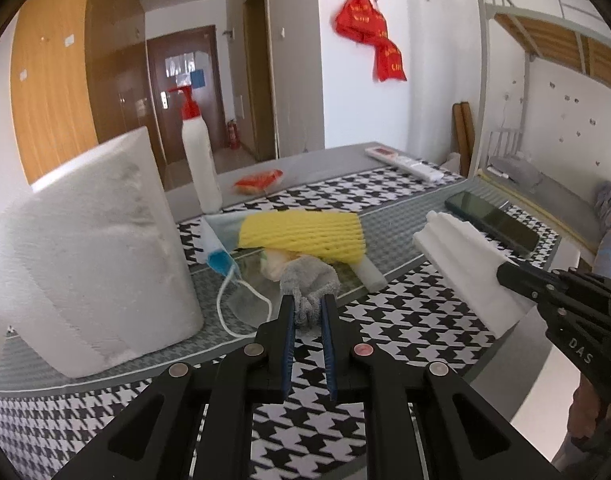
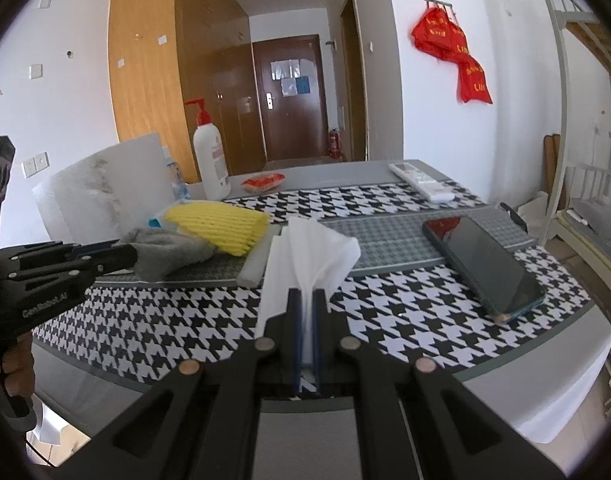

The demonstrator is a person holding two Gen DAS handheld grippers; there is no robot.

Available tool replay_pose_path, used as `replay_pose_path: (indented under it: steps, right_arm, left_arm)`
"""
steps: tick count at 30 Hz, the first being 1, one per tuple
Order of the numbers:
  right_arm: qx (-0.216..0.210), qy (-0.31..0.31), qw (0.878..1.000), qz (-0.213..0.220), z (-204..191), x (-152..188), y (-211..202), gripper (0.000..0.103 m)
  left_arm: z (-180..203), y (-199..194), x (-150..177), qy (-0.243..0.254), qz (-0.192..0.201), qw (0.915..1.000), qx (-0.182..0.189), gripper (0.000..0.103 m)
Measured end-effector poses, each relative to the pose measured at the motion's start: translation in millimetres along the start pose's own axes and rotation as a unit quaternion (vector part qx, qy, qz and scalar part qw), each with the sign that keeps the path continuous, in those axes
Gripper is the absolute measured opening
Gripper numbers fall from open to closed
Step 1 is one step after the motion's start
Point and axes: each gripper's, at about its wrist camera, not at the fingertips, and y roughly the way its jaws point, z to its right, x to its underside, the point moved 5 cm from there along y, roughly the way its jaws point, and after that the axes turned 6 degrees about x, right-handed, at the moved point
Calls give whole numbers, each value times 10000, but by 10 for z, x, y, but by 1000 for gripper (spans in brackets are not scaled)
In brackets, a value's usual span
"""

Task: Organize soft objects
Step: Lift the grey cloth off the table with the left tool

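Note:
My left gripper (image 1: 308,307) is shut on a grey cloth (image 1: 310,280), which rests at the near edge of a pile on the table. The pile holds a yellow foam net (image 1: 305,234), a blue face mask (image 1: 221,258) with a white strap, and a white foam stick (image 1: 371,274). My right gripper (image 2: 308,300) is shut on a folded white tissue (image 2: 309,258) and holds it above the table, right of the pile. In the right wrist view the left gripper (image 2: 117,258) holds the grey cloth (image 2: 165,254) beside the yellow net (image 2: 219,226).
A large white paper roll (image 1: 89,256) stands at the left. A white pump bottle (image 1: 199,160) with a red top stands behind the pile. A dark phone (image 2: 481,264), a white remote (image 2: 419,180) and an orange packet (image 2: 263,181) lie on the houndstooth table cover (image 2: 153,320).

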Motion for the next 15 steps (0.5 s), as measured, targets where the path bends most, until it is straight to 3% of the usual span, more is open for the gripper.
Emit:
replay_pose_path:
  steps: [15]
  right_arm:
    - [-32, -99, 9995, 288, -147, -144, -243, 7]
  left_arm:
    - [-57, -449, -141, -58, 480, 9988, 29, 13]
